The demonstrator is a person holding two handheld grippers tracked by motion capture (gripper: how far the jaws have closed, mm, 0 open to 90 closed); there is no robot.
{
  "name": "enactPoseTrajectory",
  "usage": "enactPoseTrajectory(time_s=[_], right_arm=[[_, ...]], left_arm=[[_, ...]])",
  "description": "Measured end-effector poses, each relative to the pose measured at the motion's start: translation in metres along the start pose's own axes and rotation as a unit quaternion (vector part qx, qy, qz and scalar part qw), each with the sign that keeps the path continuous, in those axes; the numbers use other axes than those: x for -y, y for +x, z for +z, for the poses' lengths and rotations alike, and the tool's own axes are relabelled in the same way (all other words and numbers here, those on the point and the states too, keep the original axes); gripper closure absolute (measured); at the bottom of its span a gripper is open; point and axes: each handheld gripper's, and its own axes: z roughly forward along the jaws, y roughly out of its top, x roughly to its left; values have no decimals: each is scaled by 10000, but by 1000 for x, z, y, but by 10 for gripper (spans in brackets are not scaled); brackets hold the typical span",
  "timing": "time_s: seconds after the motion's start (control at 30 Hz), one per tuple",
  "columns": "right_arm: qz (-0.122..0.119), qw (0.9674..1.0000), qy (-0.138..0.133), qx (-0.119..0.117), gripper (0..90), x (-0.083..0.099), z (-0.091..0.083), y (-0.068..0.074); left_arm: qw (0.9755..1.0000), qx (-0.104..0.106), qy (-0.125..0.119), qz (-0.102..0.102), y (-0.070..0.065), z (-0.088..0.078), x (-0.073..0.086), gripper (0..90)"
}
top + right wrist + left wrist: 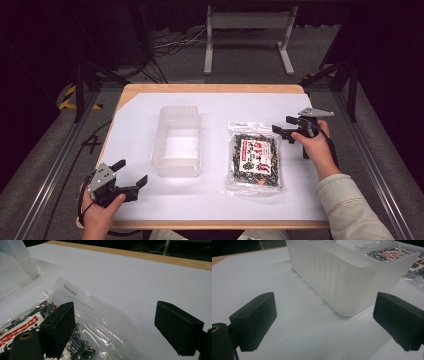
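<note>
Counter (150, 95): wooden top, mostly covered by a white sheet (215, 200); dark floor and a metal frame lie beyond its far edge.
Bin (177, 141): translucent, ribbed, rectangular, upright, near the middle of the sheet and a little left of centre; nothing can be seen inside it. In the left gripper view its rounded near corner (352, 290) stands just ahead, between the two jaws but apart from them.
Bag (254, 157): clear packet of dark pieces with a red and white label, lying flat on the sheet just right of the bin, not touching it.
Left claw (131, 174): held in the left hand (100, 212) at the near left corner of the counter, aimed toward the bin; jaws spread wide, nothing between them.
Right claw (281, 125): held in the right hand (315, 145) at the bag's far right corner; jaws wide apart and empty. In the right gripper view one jaw stands over the bag's clear end (100, 315), the other over bare sheet; contact with the bag cannot be told.
</note>
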Motion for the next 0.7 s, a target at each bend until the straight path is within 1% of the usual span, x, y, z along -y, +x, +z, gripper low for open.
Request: enactPoseTrajectory(time_s=[0.03, 0.1, 0.13, 0.17, 0.2, 0.3, 0.37, 0.4, 0.6, 0.7], right_arm=[[54, 10000, 50, -23, 177, 3, 3, -1], [38, 9999, 127, -41, 176, 5, 5, -1], [51, 9999, 155, -57, 177, 6, 6, -1], [13, 9998, 163, -74, 176, 7, 7, -1], [57, 9997, 200, -89, 176, 7, 8, -1], [82, 9996, 254, -118, 174, 8, 10, -1], [189, 9992, 298, -192, 171, 10, 12, -2], [198, 9991, 312, -194, 171, 11, 12, -2], [160, 9987, 431, -207, 171, 13, 16, -2], [135, 9987, 442, -223, 171, 13, 17, -1]], left_arm=[[10000, 17, 7, 14, 0, 0, 0, 61], [10000, 42, 13, -4, -1, 1, 0, 59], [10000, 49, 6, 8, 0, 1, 0, 58], [10000, 47, -6, 28, 0, 1, 0, 57], [10000, 47, -6, 28, 0, 1, 0, 56], [10000, 57, 1, 10, -1, 1, 0, 55], [10000, 52, 1, 22, 0, 1, 0, 55], [10000, 52, 8, 16, -1, 1, 0, 55], [10000, 20, 30, 5, 0, 2, 1, 55], [10000, 26, 29, 4, 0, 2, 1, 56]])
